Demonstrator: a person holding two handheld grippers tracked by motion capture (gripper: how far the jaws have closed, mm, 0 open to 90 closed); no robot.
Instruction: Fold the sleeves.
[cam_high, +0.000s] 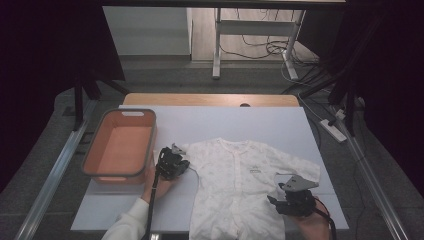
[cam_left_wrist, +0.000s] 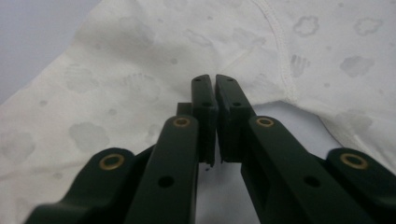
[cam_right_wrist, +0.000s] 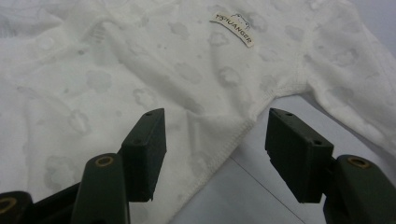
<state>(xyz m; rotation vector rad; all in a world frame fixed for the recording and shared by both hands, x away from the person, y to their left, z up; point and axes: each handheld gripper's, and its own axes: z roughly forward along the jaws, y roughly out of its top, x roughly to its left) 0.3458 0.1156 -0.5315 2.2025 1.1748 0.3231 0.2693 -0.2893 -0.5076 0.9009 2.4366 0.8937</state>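
Left gripper (cam_left_wrist: 216, 81): jaws pinched together at the armpit fold of the white baby romper (cam_high: 235, 185), apparently nipping its edge; can't confirm fabric between the pads. Right gripper (cam_right_wrist: 215, 135): jaws wide, straddling the opposite side seam, nothing held. Romper lies flat, face up, mid-bench toward the near edge; orange basket (cam_high: 120, 145) sits by the left edge. My read: fold is starting. Close the right on the seam first, then lift both evenly, low, keep the cloth taut.

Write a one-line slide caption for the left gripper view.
Left gripper with fingers shut at the underarm edge of a white baby romper lying on the table.
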